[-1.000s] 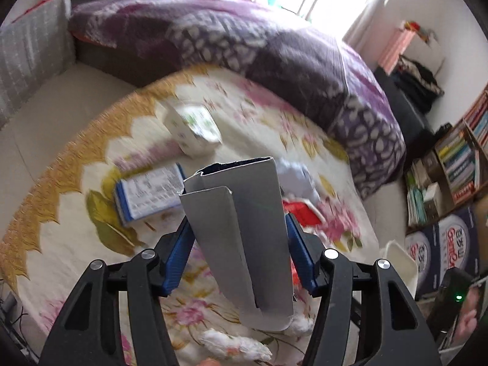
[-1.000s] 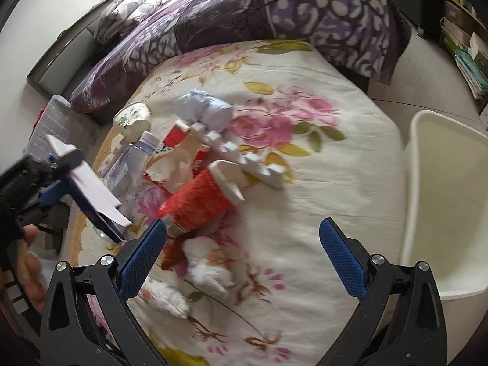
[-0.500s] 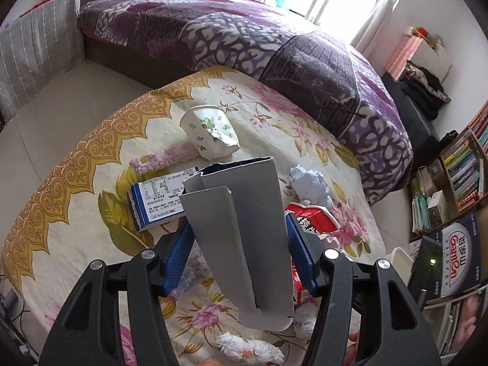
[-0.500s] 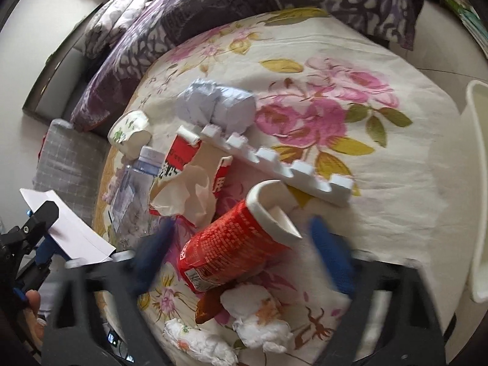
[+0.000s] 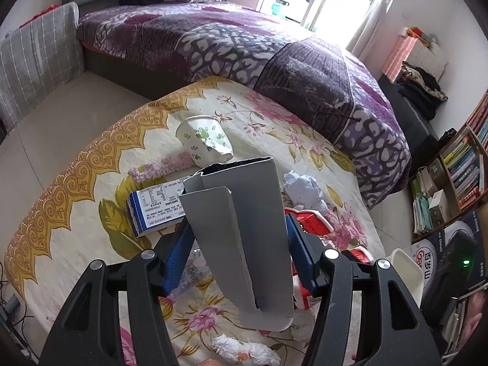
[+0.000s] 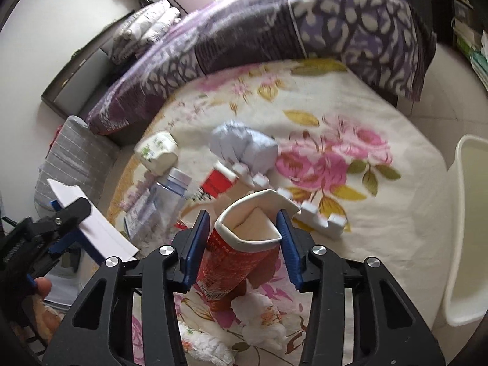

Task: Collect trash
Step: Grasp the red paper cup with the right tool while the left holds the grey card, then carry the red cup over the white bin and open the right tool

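My left gripper [image 5: 241, 253] is shut on a flattened grey cardboard box [image 5: 244, 238] and holds it above the floral table; it also shows in the right wrist view [image 6: 91, 228]. My right gripper [image 6: 244, 241] is shut on a crushed red paper cup [image 6: 241, 256], its blue pads pressing both sides. Around it lie a crumpled paper ball [image 6: 244, 146], a white foam strip [image 6: 317, 213], a plastic bottle [image 6: 164, 195], a green-patterned paper cup [image 5: 204, 141], a blue-and-white box [image 5: 155, 207] and tissue wads [image 6: 259, 317].
A white bin [image 6: 466, 231] stands at the table's right edge, also in the left wrist view [image 5: 405, 271]. A bed with a purple quilt [image 5: 274, 52] lies behind the table. A bookshelf [image 5: 457, 177] stands at the right.
My right gripper moved down onto the red cup and shut on it. My left gripper kept hold of the cardboard and drew back a little.
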Tool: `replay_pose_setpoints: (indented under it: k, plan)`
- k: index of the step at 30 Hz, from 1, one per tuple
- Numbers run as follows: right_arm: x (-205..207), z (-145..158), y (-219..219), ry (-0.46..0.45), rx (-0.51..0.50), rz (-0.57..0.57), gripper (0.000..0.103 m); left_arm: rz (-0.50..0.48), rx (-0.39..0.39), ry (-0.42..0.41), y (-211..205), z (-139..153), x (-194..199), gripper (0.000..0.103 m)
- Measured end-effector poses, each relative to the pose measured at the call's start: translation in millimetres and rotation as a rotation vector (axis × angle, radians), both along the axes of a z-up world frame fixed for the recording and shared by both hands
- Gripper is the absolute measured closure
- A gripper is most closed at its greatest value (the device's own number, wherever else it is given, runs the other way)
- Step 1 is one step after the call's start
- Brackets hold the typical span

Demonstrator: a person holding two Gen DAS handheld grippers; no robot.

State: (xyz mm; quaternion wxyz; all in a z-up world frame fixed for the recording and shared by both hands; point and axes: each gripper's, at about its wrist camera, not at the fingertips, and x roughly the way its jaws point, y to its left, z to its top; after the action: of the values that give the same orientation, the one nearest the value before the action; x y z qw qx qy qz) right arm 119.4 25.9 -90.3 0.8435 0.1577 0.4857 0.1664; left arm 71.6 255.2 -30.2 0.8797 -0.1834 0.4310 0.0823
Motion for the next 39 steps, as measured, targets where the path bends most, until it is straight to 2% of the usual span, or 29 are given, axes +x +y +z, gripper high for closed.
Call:
replay_pose_setpoints:
  k: [7,11,18,28,39]
  plan:
    - [-11.1,29.2,-12.7,-0.135,-0.065,-0.010,0.060,-0.007,0.043,-0.035,-17.7,10.3,-0.9,0.044]
    - [-13.7,36.9,-24.7,-0.159,-0.072,-0.025,0.060,-0.013,0.050,-0.057,-29.9,16.4,-0.8,0.044]
    - [-22.2,48.2,-48.7,-0.207,-0.123,-0.057,0.060,-0.068,0.109,-0.083,-67.6,20.7,1.0,0.044]
    - [-30.0,54.6,-97.6,-0.209,-0.162,-0.131,0.060,-0.158,0.153,-0.087,-117.1,12.0,1.0,0.044]
    - [-39.1,58.9,-168.7,-0.195,-0.216,-0.276,0.060,-0.254,0.137,-0.079,-165.6,3.0,3.5,0.044]
